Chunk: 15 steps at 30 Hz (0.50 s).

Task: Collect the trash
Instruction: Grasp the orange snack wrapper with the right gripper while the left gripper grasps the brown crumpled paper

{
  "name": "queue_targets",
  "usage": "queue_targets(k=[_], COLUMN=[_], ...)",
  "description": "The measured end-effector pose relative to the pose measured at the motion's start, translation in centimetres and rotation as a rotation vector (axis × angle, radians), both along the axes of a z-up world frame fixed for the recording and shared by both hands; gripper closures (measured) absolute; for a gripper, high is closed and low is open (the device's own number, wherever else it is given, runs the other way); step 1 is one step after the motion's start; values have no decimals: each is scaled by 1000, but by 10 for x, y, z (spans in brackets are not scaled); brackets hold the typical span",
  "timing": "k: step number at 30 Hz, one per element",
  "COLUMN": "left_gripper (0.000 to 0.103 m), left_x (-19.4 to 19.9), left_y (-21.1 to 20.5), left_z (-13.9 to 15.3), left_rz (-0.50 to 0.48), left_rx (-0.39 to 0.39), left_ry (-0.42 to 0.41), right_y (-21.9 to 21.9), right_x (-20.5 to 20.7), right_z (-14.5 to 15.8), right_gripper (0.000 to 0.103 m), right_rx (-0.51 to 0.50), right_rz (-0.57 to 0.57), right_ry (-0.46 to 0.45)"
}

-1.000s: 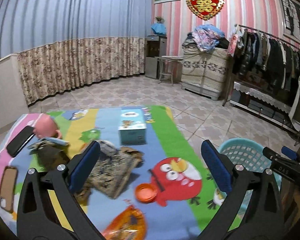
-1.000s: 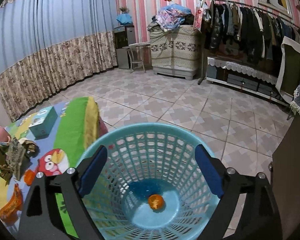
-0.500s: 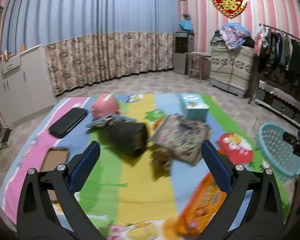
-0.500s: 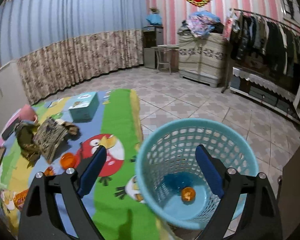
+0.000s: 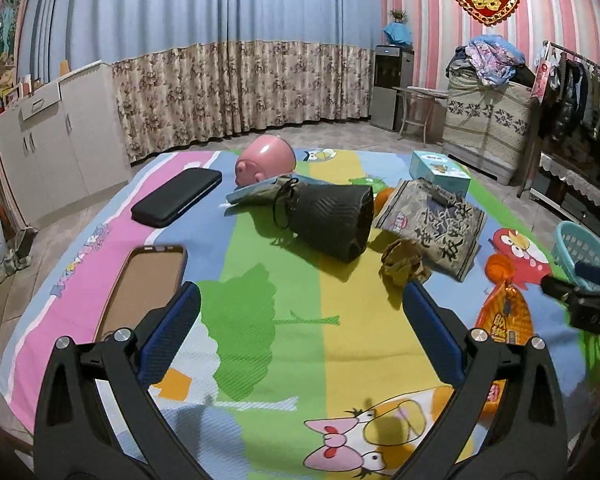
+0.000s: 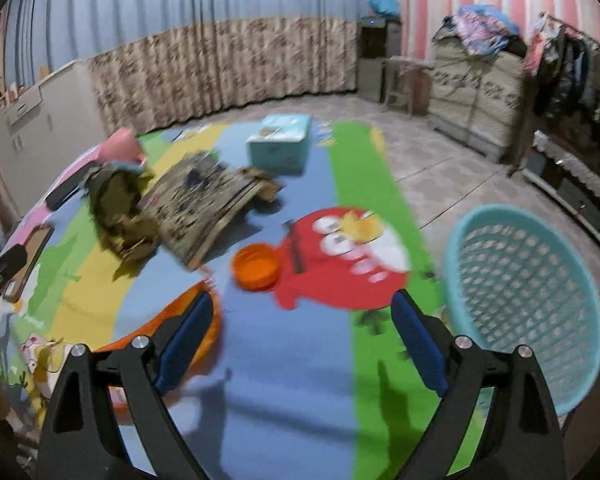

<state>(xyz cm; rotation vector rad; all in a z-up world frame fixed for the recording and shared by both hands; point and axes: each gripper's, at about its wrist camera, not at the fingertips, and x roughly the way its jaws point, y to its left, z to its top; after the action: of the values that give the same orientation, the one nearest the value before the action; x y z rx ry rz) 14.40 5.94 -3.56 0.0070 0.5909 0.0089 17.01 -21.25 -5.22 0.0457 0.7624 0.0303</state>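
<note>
My left gripper (image 5: 300,328) is open and empty above the cartoon mat (image 5: 284,280). Ahead of it lie a crumpled brown paper wad (image 5: 402,262), a black bag (image 5: 332,216), a printed packet (image 5: 436,220) and an orange snack wrapper (image 5: 504,320). My right gripper (image 6: 300,336) is open and empty over the mat (image 6: 300,360). An orange lid (image 6: 255,266) lies just ahead of it, and the orange wrapper (image 6: 204,344) sits by its left finger. The teal basket (image 6: 528,296) stands to its right, and also shows in the left wrist view (image 5: 580,252).
A pink bowl (image 5: 266,158), a black case (image 5: 178,196), a phone case (image 5: 144,280) and a teal tissue box (image 5: 438,168) lie on the mat. White cabinets (image 5: 52,140) stand left. A clothes rack (image 5: 580,92) and covered furniture stand right.
My right gripper swung left from above the basket to over the mat; the basket now lies to its right. My left gripper pulled back and turned left, bringing the mat's left side into view.
</note>
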Motion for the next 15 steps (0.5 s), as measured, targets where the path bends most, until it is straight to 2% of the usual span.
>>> queue_targets(k=[3,6,9,10,12,14,15], left_gripper=[5,5,5,5,5,5,5], left_x=[2,4,6,6,7,8,9], left_y=[2,4,4,4,4,3,2], left_z=[-5,-9,-9,-8,-7,-5,-4], left_rz=[5,11,10,7,6,9,11], left_rx=[-10,-17,-22,-26,-31,-34,-34], left_ry=[10,19,19,18,16,11,10], right_y=[15,28,37,39,45,46,45], right_x=[4,10,15,17,18,18,18], right_z=[-9,-15,-24,-27,-30,-27,-26], right_gripper=[16,25,38,47,52,72,76], right_rx=[-4,2,30,29,11,23,34], right_rz=[32,67,105,113,120,139,146], right_ry=[28,55,95,105,106,96,94])
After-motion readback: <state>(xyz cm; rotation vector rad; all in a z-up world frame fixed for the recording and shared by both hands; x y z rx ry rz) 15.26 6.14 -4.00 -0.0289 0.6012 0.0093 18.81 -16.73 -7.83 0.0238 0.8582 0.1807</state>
